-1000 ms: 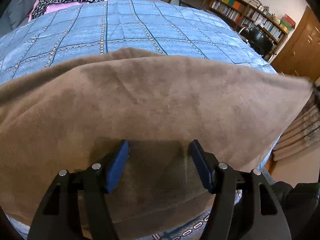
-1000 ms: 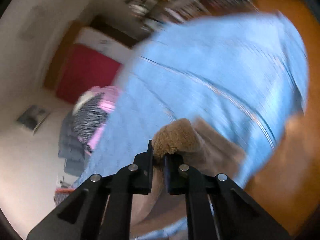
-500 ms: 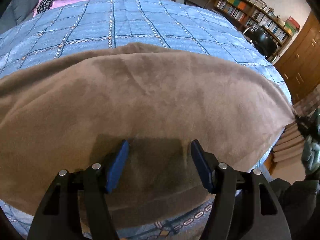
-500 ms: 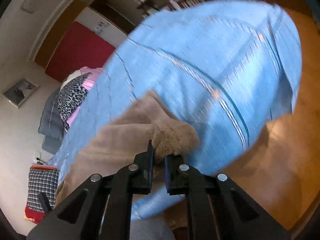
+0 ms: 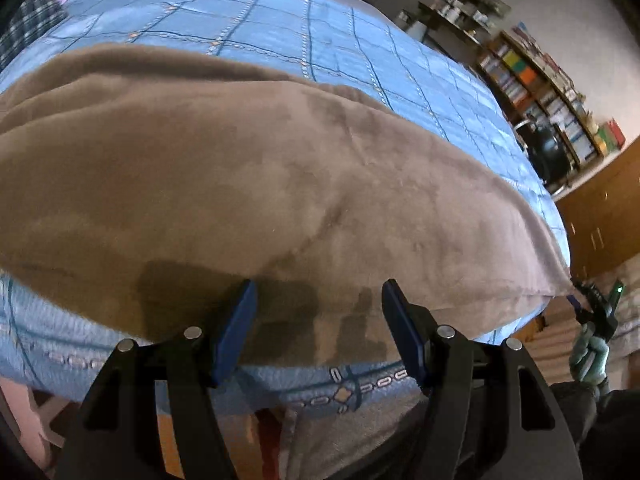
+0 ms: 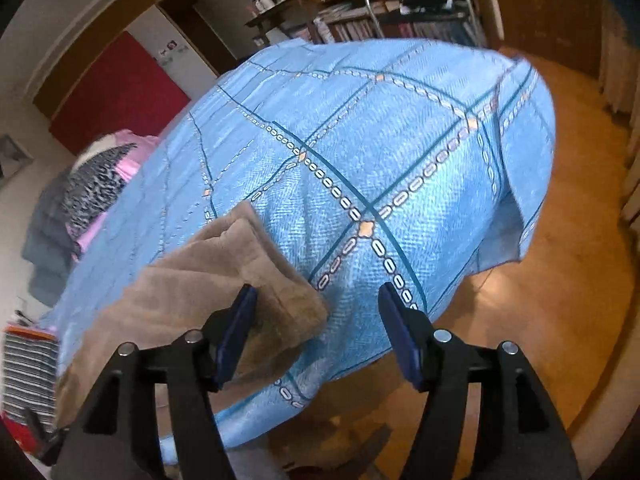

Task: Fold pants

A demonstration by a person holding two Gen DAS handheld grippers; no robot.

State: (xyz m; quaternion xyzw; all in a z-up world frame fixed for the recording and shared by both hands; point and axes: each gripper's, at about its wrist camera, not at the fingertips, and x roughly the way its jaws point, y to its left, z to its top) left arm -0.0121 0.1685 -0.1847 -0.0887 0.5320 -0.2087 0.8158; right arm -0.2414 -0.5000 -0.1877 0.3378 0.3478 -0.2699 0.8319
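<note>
The brown fleece pants (image 5: 260, 184) lie spread across the near side of the bed, on the blue patterned bedspread (image 5: 280, 28). My left gripper (image 5: 316, 328) is open and empty over the pants' near edge. In the right wrist view the pants' end (image 6: 224, 280) lies in stacked layers near the bed's corner. My right gripper (image 6: 316, 332) is open and empty, its left finger (image 6: 236, 328) right by the pants' corner. The right gripper also shows far right in the left wrist view (image 5: 596, 312).
A leopard-print and pink pile (image 6: 100, 176) lies at the bed's far end. Bookshelves (image 5: 540, 92) and a black chair (image 5: 548, 156) stand beyond the bed. Wooden floor (image 6: 540, 320) runs along the bed's right side. A striped bag (image 6: 28, 368) sits low left.
My right gripper has opened and let go of the pants' end, which now lies on the bed. The left gripper stayed open and drew back toward the near edge.
</note>
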